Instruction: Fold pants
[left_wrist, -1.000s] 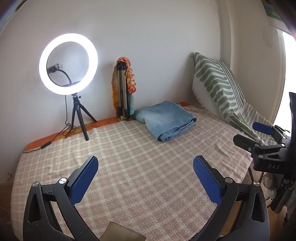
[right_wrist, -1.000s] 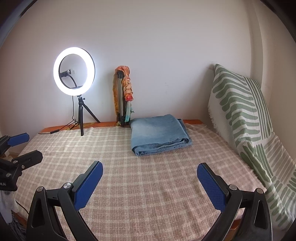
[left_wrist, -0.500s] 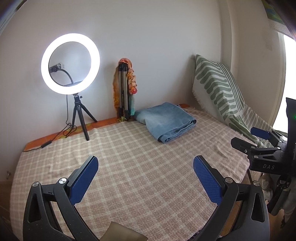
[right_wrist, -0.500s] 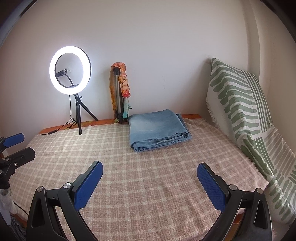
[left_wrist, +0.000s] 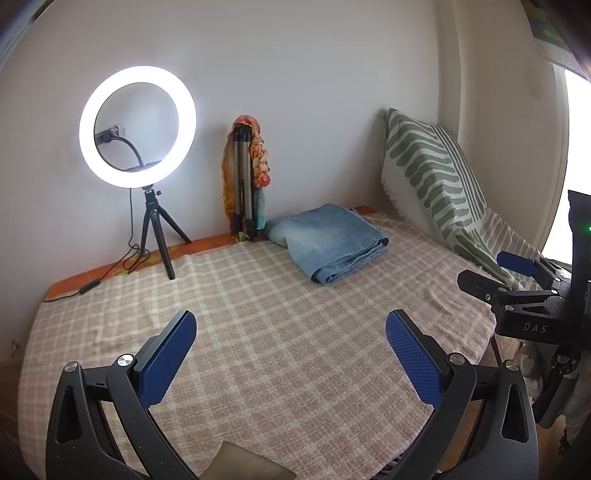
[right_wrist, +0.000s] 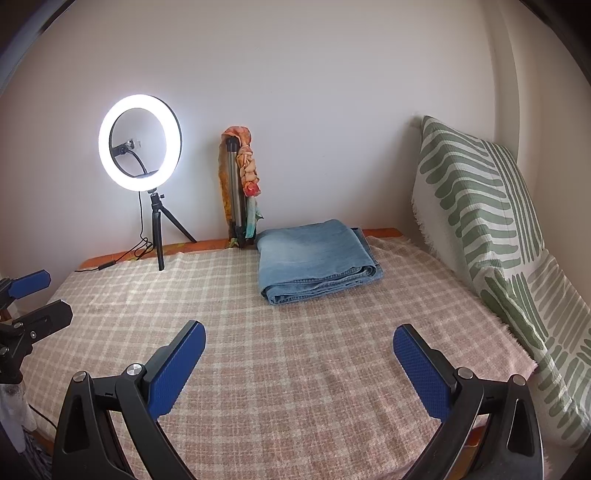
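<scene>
A: Any change from a second ago?

B: Barely. Pants (left_wrist: 328, 242) still folded into one blue stack at the far end of the bed (left_wrist: 258, 332), near the wall, same spot as before. Seen a touch lower and nearer in the right wrist view (right_wrist: 317, 258); both cameras shifted slightly.

A: And the claws?

B: Two. Left claw (left_wrist: 291, 325) spread wide, gripping nothing, hovering over the checked blanket well short of the pants. Right claw (right_wrist: 299, 338) likewise wide and empty, just as earlier.

A: Count of the rest?

B: One lit ring light (left_wrist: 137, 126) on a small tripod at the far left. One folded tripod (left_wrist: 242, 184) with a scarf draped over it, leaning on the wall just beside the pants. One green-striped cushion (right_wrist: 476, 206) propped along the right side.
</scene>
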